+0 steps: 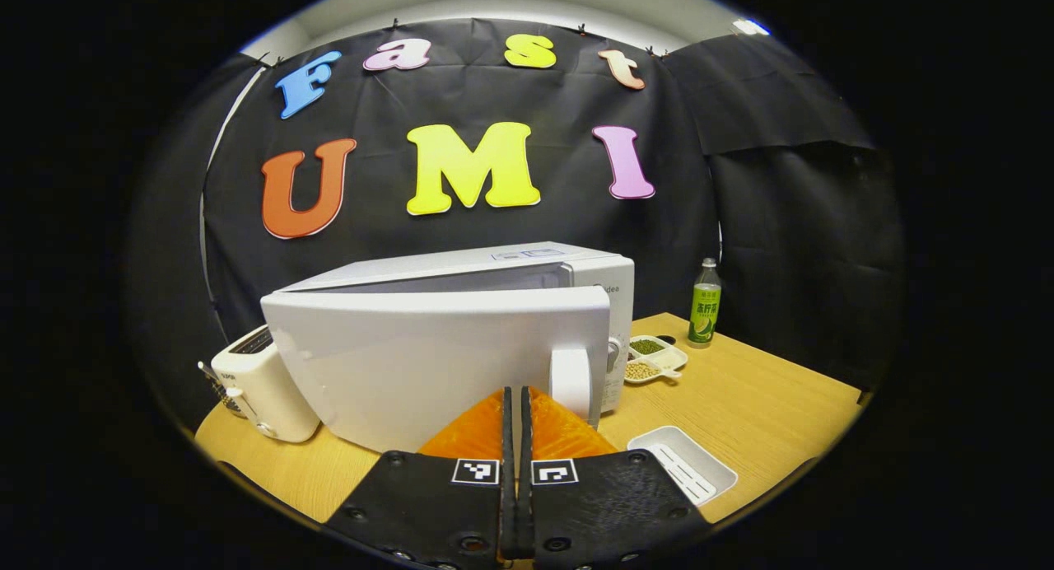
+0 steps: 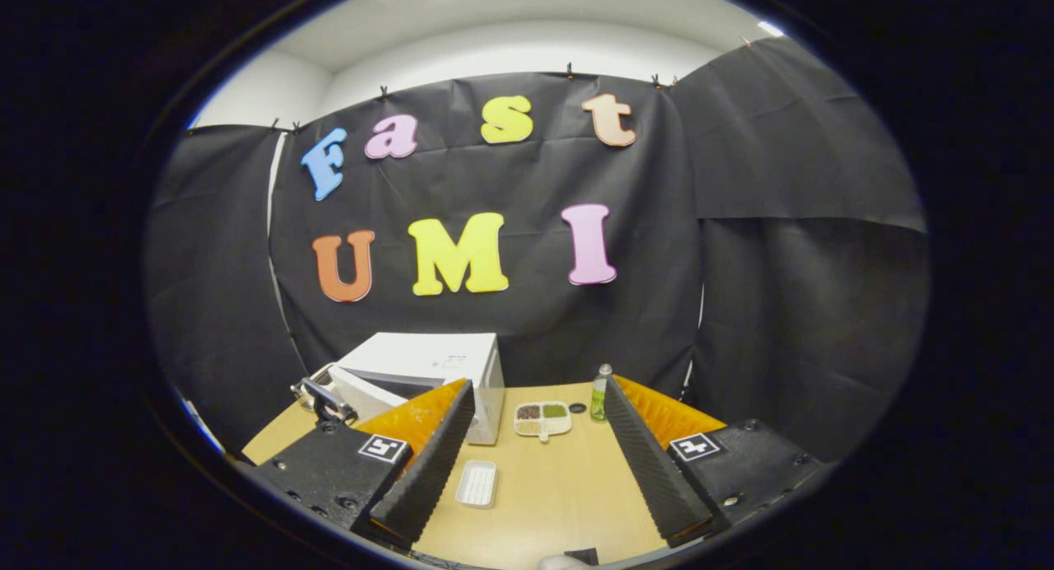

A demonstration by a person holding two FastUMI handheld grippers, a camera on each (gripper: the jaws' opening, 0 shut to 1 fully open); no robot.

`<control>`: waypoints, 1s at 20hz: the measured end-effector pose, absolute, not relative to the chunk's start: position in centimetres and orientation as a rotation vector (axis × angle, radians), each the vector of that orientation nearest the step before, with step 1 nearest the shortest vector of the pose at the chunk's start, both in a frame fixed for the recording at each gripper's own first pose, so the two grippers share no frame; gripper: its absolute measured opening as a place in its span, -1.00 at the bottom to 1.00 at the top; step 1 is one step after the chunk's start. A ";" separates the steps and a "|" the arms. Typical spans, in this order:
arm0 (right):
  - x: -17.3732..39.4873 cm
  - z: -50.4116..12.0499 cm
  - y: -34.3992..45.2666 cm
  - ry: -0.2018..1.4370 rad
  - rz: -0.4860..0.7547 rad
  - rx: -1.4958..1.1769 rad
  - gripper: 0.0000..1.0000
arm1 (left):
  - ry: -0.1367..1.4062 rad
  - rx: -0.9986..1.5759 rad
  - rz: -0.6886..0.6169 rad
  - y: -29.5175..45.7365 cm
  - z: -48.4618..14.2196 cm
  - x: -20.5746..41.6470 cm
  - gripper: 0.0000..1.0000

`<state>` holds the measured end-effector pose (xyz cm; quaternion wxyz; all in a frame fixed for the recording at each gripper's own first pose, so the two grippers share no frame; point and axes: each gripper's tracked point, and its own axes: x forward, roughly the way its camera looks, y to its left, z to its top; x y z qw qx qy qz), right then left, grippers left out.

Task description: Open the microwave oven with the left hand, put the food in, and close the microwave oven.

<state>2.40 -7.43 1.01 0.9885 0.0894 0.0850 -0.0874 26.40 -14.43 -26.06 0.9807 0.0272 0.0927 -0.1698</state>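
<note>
Black cloth walls close in a booth around a pale wooden desk (image 1: 766, 389). On it the white microwave oven (image 1: 461, 323) stands with its door (image 1: 436, 364) swung partly open, the door's handle (image 1: 571, 382) just ahead and slightly right of the left hand-held gripper (image 1: 517, 438), whose fingers are clenched together on nothing. The right hand-held gripper (image 2: 535, 463) hangs well back, spread wide and released. A sectioned food dish (image 2: 543, 418) lies right of the oven, a white tray (image 2: 477, 483) nearer, with open desk between them.
</note>
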 end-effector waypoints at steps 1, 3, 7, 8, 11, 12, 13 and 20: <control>2.5 1.0 -7.6 0.167 -0.181 0.184 1.00 | 0.189 0.051 -0.343 -14.9 -26.2 27.1 -1.00; 2.7 0.9 -8.0 0.167 -0.184 0.184 0.83 | 0.189 0.049 -0.326 -15.5 -26.2 28.8 -1.00; 3.2 0.3 -9.3 0.183 -0.200 0.174 1.00 | 0.192 0.026 -0.309 -16.5 -26.5 32.1 -1.00; 3.4 0.1 -9.4 0.186 -0.202 0.174 0.83 | 0.189 0.017 -0.306 -16.9 -26.4 32.9 -1.00; 4.1 0.0 -10.3 0.192 -0.206 0.179 1.00 | 0.198 0.018 -0.288 -17.6 -26.7 34.2 -1.00; 4.2 -0.2 -10.4 0.192 -0.204 0.182 1.00 | 0.188 0.021 -0.269 -17.3 -26.6 34.5 -1.00; 4.4 -0.2 -10.5 0.196 -0.206 0.182 0.83 | 0.188 0.014 -0.265 -17.5 -26.5 34.5 -1.00; 5.1 -0.1 -9.9 0.195 -0.187 0.189 0.83 | 0.217 -0.041 -0.256 -18.0 -26.6 35.3 -0.99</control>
